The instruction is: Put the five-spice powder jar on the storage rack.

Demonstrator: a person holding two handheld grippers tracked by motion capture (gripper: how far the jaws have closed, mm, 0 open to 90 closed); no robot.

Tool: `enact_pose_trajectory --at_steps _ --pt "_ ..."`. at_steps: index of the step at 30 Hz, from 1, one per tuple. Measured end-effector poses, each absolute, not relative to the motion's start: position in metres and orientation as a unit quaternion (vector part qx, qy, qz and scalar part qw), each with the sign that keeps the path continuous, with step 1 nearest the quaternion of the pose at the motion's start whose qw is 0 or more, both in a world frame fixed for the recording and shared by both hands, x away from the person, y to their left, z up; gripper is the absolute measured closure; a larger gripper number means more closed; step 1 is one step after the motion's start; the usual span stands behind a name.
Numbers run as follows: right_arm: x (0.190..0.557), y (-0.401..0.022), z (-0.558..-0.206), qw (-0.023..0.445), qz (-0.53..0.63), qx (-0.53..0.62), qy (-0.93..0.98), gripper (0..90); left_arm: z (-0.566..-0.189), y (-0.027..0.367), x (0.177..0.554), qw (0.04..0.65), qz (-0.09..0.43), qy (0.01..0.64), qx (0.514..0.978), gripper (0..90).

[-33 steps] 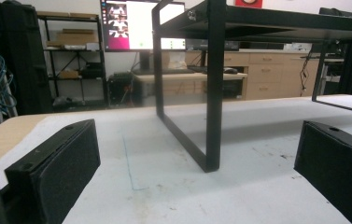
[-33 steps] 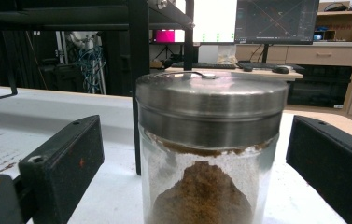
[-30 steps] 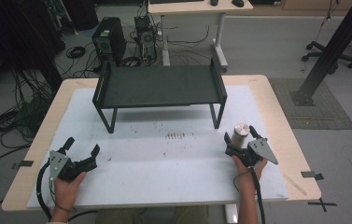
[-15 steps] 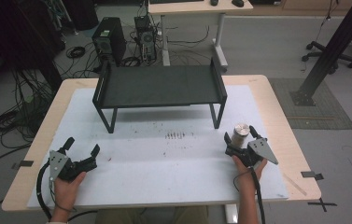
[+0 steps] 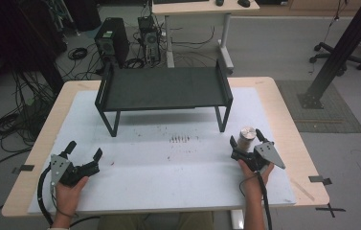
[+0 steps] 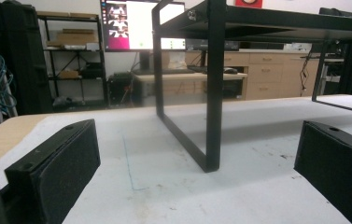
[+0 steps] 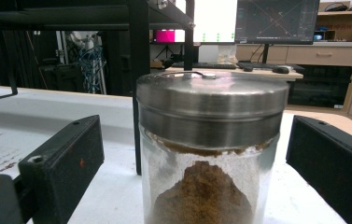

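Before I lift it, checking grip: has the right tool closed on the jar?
No, the right tool stands open, gaps either side of the jar.

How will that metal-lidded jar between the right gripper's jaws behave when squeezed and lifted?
The jar looks like rigid clear glass, so it is probably stiff but breakable and slippery. Brown powder fills its lower part, so it is likely bottom-heavy. Upright and tall, it may tip if the open right gripper nudges its metal lid.

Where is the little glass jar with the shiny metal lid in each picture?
High view: the glass jar with the metal lid stands at right, between the right tongs.
Right gripper view: the jar is at centre, close.
Left gripper view: not there.
Shared landmark: black metal shelf.
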State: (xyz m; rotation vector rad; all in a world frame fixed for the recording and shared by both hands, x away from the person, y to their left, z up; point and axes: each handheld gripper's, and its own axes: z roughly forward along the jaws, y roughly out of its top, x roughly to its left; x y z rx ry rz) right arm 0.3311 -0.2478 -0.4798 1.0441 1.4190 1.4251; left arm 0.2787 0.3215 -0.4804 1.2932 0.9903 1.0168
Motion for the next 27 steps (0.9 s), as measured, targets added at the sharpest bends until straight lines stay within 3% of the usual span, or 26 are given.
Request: enact_pose_trajectory --at_steps 27 --pt "0.3311 -0.2478 -0.4798 0.424 0.570 0.416 0.568 5.6 -0.4804 0.3215 0.2787 0.574 0.434 0.422 0.552 0.4"
